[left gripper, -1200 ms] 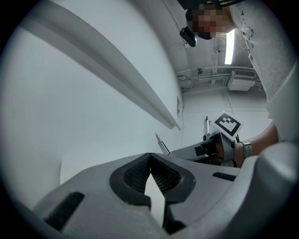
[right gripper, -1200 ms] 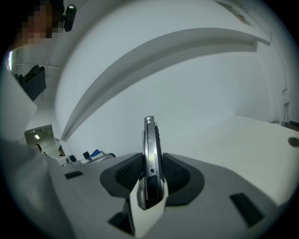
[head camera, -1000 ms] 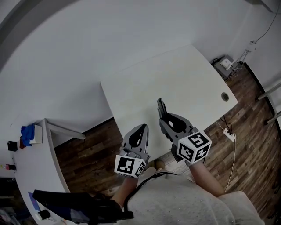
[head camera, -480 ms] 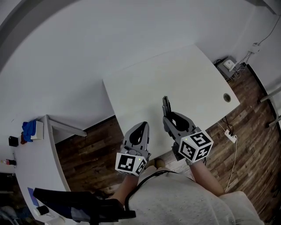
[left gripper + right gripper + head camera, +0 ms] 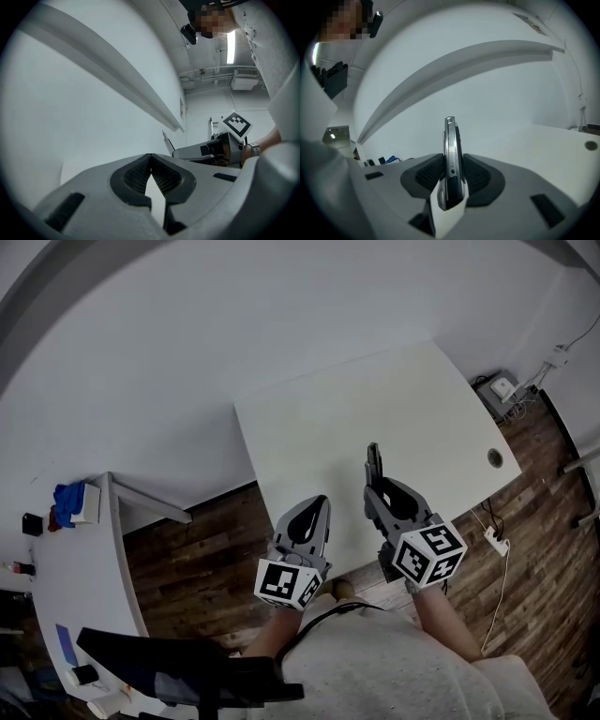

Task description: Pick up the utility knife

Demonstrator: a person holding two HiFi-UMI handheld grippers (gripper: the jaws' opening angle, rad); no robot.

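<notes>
Over a white table, the right gripper clamps the knife; the left gripper has its jaws together, empty.

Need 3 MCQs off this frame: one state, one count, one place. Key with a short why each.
1. Jaws of the left gripper: A) shut, empty B) wide apart C) clamped on a cable
2. Round holes showing in the top of the table: A) none B) one C) three
3. Where is the utility knife? A) flat on the table B) between the jaws of the right gripper C) in the left gripper

Key:
1 A: the tips meet with nothing between them in the left gripper view.
2 B: a single hole sits near the table's right corner.
3 B: the jaws clamp it on both sides in the right gripper view.
</notes>
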